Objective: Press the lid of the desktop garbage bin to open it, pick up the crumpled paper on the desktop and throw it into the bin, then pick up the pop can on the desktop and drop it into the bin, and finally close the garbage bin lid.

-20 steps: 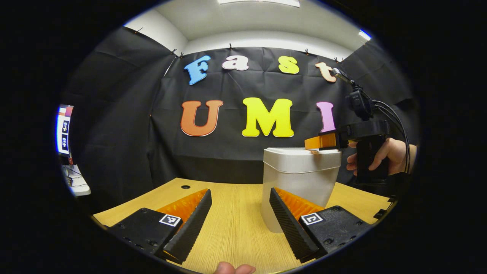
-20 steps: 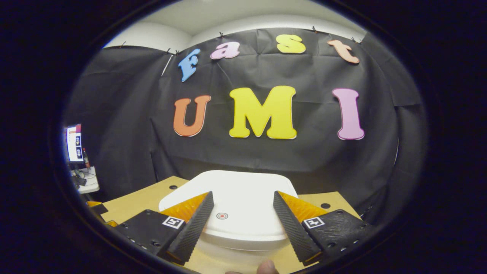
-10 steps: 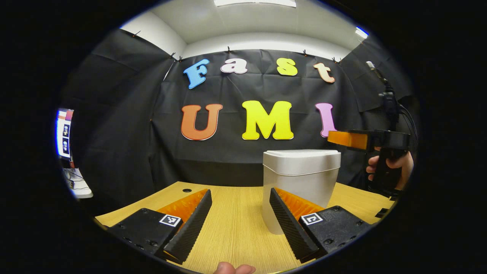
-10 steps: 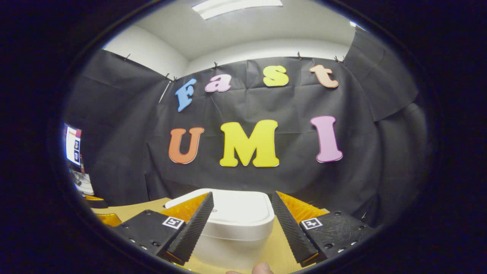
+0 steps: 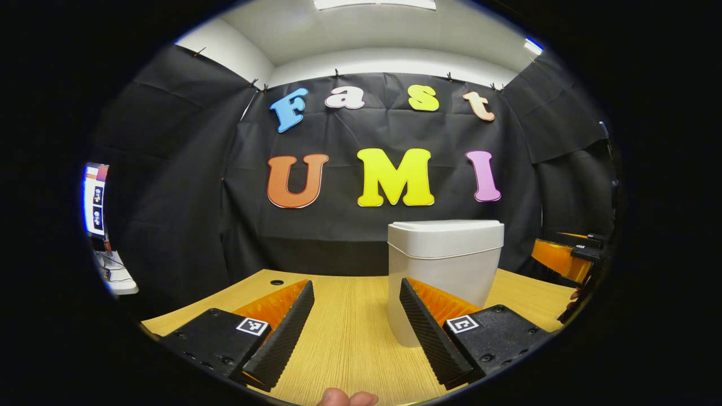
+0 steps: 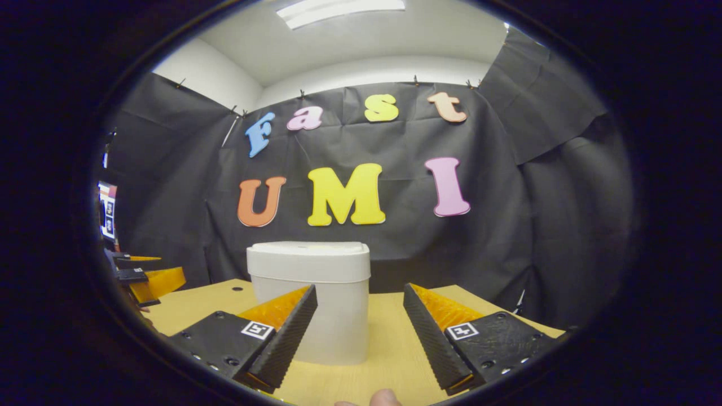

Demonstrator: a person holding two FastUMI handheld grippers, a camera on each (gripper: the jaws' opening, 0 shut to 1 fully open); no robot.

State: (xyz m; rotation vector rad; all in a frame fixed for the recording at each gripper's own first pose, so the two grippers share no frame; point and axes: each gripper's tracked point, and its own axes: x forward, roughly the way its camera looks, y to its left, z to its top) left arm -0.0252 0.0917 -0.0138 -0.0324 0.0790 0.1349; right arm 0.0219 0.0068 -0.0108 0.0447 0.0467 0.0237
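Note:
A white garbage bin (image 5: 445, 265) stands upright on the wooden desk (image 5: 350, 332), its lid (image 5: 445, 225) down and flat. My left gripper (image 5: 355, 332) is open and empty, low over the desk, with the bin just behind its right finger. The right gripper (image 5: 564, 256) shows at the far right of the left gripper view, beside the bin and below lid height. In the right gripper view the bin (image 6: 310, 299) stands ahead and left, and my right gripper (image 6: 358, 338) is open with nothing between its fingers. The left gripper (image 6: 149, 279) appears at the left edge.
Black cloth walls close the booth behind and to both sides. A screen (image 5: 95, 197) and a small white table (image 5: 115, 276) stand outside at the far left. The desk has a cable hole (image 5: 276, 281) near its back edge.
My right gripper has lifted off the bin's lid, pulled back to the right and dropped to desk height. The lid stays down. My left gripper has held still.

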